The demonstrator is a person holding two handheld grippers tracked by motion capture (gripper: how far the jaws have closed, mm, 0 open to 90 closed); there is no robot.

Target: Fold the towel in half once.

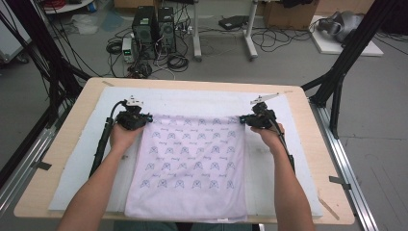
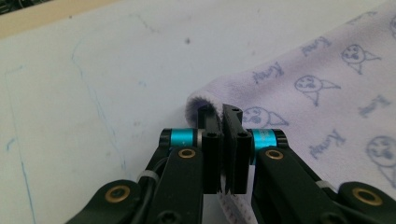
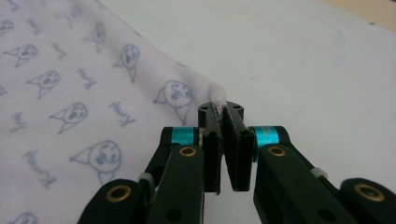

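Cables and computer towers crowd the floor behind the bench (image 1: 62, 144), whose white mat (image 1: 202, 101) carries a lilac printed cloth (image 1: 192, 163). Left tool (image 1: 136, 119) and right tool (image 1: 254, 120) each pinch a far corner (hems clamped tight). Best lift both evenly, keeping the edge taut. No containers present.

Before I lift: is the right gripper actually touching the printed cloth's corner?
Touching. In the right gripper view the right gripper has its jaws closed on the printed cloth, whose fuzzy corner edge is pinched between the pads.
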